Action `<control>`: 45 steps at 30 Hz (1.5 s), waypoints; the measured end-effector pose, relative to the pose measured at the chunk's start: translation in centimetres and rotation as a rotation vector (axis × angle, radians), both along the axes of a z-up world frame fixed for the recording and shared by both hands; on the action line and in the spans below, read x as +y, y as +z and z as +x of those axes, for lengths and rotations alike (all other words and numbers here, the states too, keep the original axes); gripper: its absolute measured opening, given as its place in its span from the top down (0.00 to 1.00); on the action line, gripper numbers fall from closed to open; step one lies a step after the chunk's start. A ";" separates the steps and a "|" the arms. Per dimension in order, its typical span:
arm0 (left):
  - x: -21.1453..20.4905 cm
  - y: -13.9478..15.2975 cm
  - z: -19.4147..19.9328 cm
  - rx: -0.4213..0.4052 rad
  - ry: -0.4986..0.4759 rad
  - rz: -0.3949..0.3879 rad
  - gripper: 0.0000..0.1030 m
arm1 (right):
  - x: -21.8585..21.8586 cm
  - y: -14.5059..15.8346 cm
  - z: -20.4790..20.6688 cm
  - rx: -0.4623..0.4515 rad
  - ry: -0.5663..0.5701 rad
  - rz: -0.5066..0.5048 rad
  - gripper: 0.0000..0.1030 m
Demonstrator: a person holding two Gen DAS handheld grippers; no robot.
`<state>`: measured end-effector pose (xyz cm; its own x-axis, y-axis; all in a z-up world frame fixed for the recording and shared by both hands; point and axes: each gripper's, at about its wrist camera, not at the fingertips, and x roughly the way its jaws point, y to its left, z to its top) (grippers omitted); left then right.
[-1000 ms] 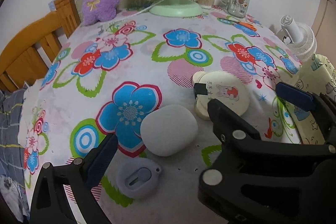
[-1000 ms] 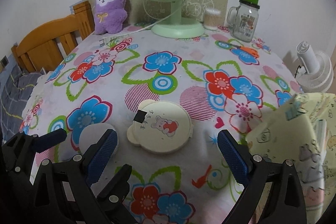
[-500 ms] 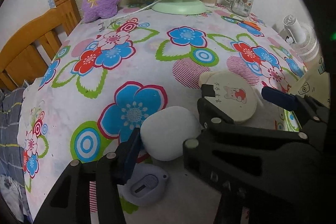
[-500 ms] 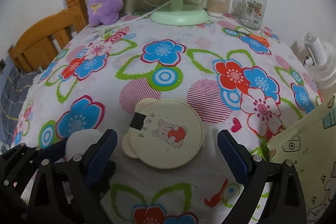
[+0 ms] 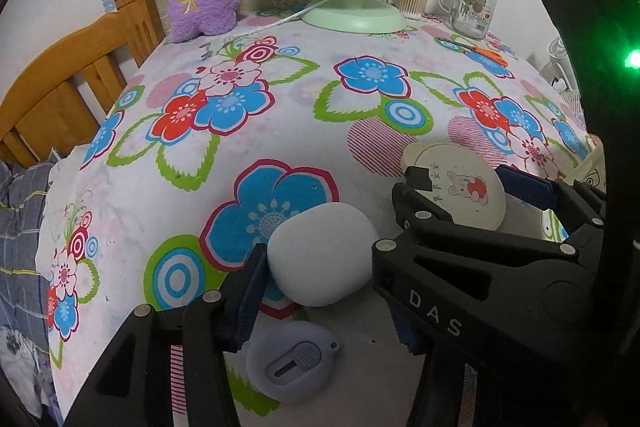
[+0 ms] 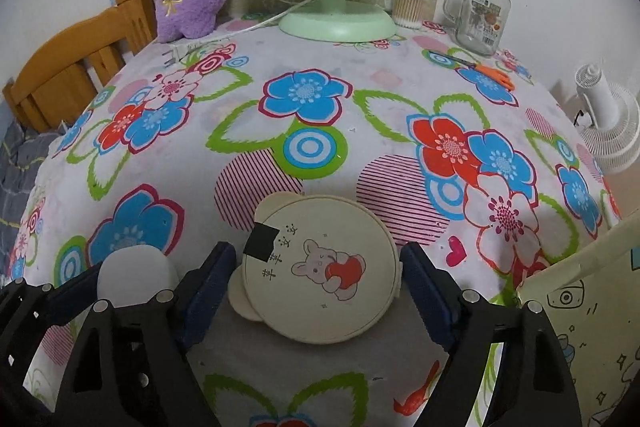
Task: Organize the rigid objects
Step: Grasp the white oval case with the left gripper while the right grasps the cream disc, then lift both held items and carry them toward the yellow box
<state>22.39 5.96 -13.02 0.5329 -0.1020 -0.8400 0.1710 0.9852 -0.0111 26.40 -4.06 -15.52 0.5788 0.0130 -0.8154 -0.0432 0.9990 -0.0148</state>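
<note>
Since a second ago the left gripper (image 5: 320, 275) has narrowed onto the white rounded case (image 5: 322, 253), pads pressing its sides on the floral tablecloth (image 5: 280, 115). The right gripper (image 6: 316, 275) has dropped lower; its jaws are closing around the cream round bear-print compact (image 6: 320, 275), just beside its edges, not visibly gripping.

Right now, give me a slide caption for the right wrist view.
Right gripper closing around the cream bear-eared round case on the floral tablecloth.
</note>
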 end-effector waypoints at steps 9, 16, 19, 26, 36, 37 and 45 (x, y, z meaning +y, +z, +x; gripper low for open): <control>-0.5 0.5 -1.4 -0.005 -0.018 -0.002 0.45 | -0.4 0.6 -1.6 0.020 0.007 0.042 0.18; -1.0 0.8 -2.9 0.006 -0.019 -0.031 0.45 | -0.6 1.5 -3.8 0.014 0.020 0.035 0.18; -1.1 0.9 -4.0 0.009 -0.021 -0.040 0.45 | -0.8 1.7 -5.0 0.013 0.024 0.038 0.18; -1.5 1.5 -6.4 -0.003 -0.020 -0.045 0.45 | -1.2 2.5 -7.6 0.002 0.028 0.046 0.18; -2.5 2.8 -9.4 -0.036 -0.026 -0.060 0.45 | -2.1 4.1 -10.8 -0.032 0.026 0.036 0.18; -2.6 3.0 -9.7 -0.041 -0.027 -0.060 0.45 | -2.3 4.2 -11.1 -0.037 0.025 0.037 0.18; -3.1 4.2 -11.9 -0.073 -0.024 -0.053 0.45 | -2.9 5.5 -13.4 -0.068 0.022 0.050 0.18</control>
<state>10.48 2.84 -8.82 0.5892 -0.1586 -0.7922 0.1967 0.9792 -0.0497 13.02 -6.94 -10.04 0.6316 0.0655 -0.7725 -0.0653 0.9974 0.0311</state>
